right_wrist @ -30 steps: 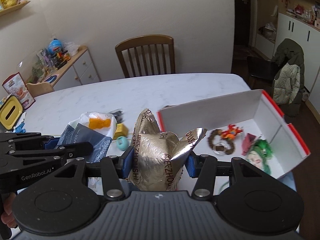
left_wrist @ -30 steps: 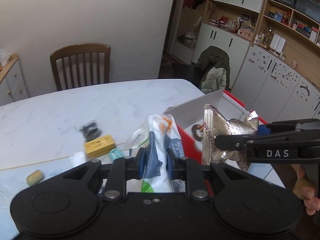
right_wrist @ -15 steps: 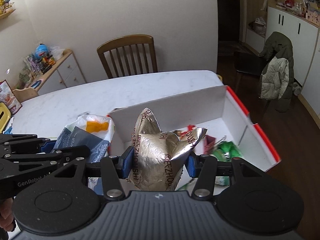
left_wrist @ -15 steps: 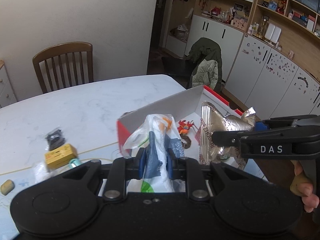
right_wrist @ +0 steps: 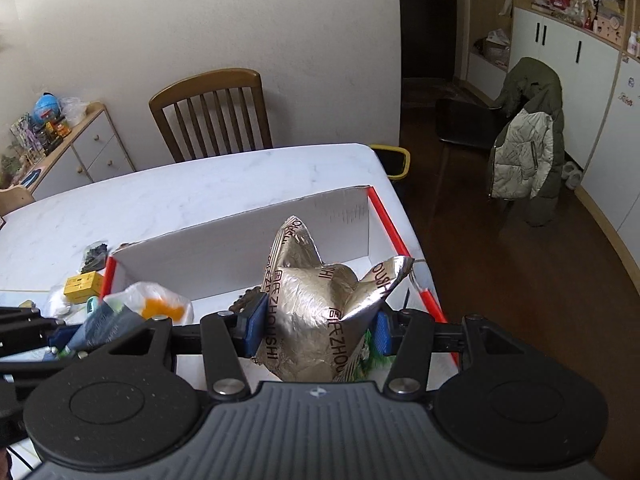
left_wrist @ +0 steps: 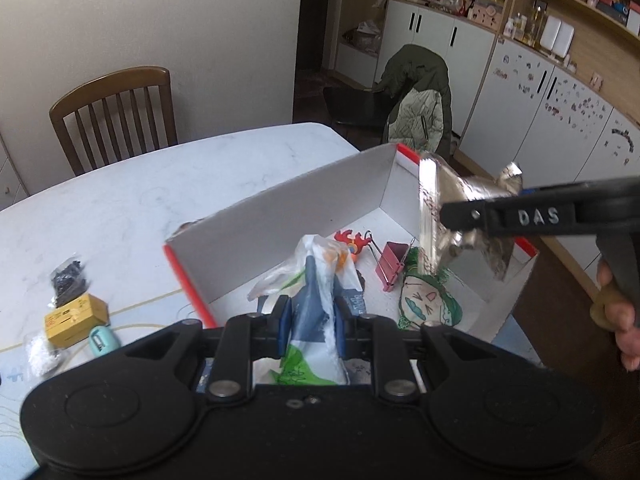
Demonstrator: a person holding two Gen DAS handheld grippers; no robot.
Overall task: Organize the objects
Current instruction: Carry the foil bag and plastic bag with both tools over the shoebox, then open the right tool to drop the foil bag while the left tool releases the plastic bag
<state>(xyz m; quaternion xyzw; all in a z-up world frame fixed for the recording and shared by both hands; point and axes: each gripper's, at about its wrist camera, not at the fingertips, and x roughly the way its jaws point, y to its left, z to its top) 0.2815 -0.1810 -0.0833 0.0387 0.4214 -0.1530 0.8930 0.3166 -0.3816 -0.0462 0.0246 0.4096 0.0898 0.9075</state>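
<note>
Box (left_wrist: 304, 216) at frame centre is already holding toys; you are carrying a plastic bag (left_wrist: 320, 280) and foil pouch (right_wrist: 316, 308), fingers clamping each, while small items (left_wrist: 76, 320) are waiting lower left.

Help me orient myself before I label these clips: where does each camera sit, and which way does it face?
Left wrist: rides on the left claw, looking forward over its plastic bag into the white box; the right claw and a hand show at right.
Right wrist: rides on the right claw, facing past its foil bag toward the wooden chair; the left claw shows at left.
Shared: box, both bags, chair, yellow box, hanging jacket.
</note>
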